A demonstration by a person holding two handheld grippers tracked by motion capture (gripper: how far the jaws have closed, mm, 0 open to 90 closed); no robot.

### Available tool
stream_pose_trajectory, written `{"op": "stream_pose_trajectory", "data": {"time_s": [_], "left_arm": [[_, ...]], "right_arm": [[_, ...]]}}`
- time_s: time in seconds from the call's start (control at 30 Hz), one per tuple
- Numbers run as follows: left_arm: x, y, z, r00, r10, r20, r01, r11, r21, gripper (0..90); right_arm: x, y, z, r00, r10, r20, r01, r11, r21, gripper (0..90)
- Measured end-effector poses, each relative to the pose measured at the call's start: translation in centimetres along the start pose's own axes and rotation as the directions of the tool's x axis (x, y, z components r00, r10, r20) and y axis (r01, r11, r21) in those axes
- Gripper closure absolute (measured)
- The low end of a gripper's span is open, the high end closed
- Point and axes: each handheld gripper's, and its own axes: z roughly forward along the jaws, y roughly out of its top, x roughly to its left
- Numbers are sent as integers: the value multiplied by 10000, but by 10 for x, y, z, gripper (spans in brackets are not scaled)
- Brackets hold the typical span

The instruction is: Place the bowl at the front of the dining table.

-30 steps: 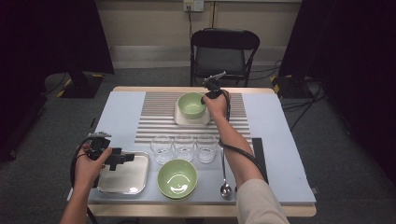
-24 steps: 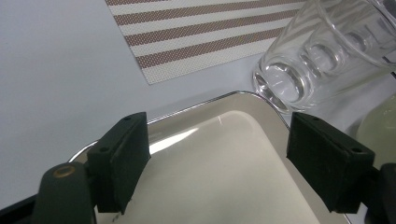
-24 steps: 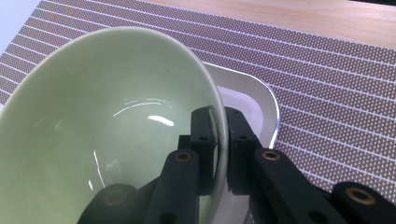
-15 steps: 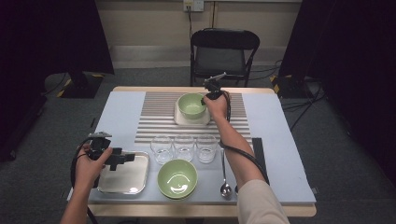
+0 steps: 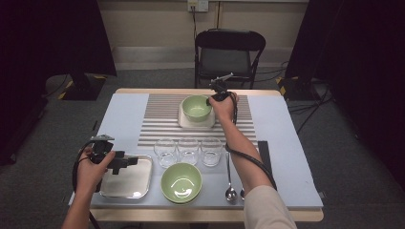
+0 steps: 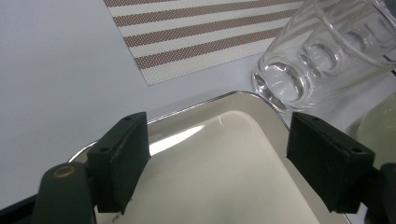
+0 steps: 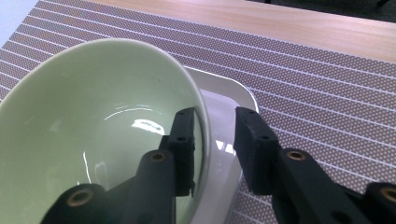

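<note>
Up at the far side of the table (image 5: 124, 119), a pale green bowl (image 5: 196, 107) sits on a white, round-cornered rectangular dish (image 5: 184, 121), and both rest on the striped placemat (image 5: 157, 119). The bowl is glossy and smooth, its inside catching a bright reflection near the bottom, with a thin rim that flares outward — in the right gripper view it looks tipped, the rim (image 7: 198, 100) rising toward the camera. The right gripper (image 7: 214, 135) straddles that rim on the bowl's right side: one black jaw stands inside the bowl against the green wall, the other outside above the white dish (image 7: 224, 93), with a narrow gap left between them, so the jaws are part-closed around the rim and I cannot tell whether they actually pinch it. From above, the right gripper (image 5: 217, 90) sits at the bowl's right edge with the person's arm stretched across the table. The left gripper (image 5: 117, 161) hovers near the table's front left corner over a shiny metal tray (image 5: 138, 183) — its jaws stand wide apart with nothing between them, the tray (image 6: 219, 154) bare beneath. Just beside the tray stand three clear glasses (image 5: 188, 150) in a row, with a second green bowl (image 5: 181, 182) in front of them and spoons (image 5: 230, 191) to its right.
</note>
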Motion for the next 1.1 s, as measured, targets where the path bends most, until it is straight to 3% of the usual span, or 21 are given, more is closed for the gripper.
{"op": "stream_pose_trajectory", "data": {"time_s": [0.37, 0.47, 0.57, 1.1], "left_arm": [[-2, 1, 1, 10000, 54, 33, -54, 10000, 25, 211], [-3, 1, 1, 10000, 78, 19, -78, 10000, 46, 211], [-3, 1, 1, 10000, 86, 13, -86, 10000, 41, 211], [-5, 2, 1, 9999, 145, -21, -145, 9999, 69, 211]], "right_arm": [[-3, -2, -11, 9994, -358, 17, 358, 9987, -369, 507], [-4, -3, -12, 9997, -248, -22, 247, 9988, -432, 465], [-4, -4, -14, 9988, -491, 5, 490, 9969, -610, 433], [-4, -3, -19, 9968, -694, -386, 658, 9939, -880, 286]]}}
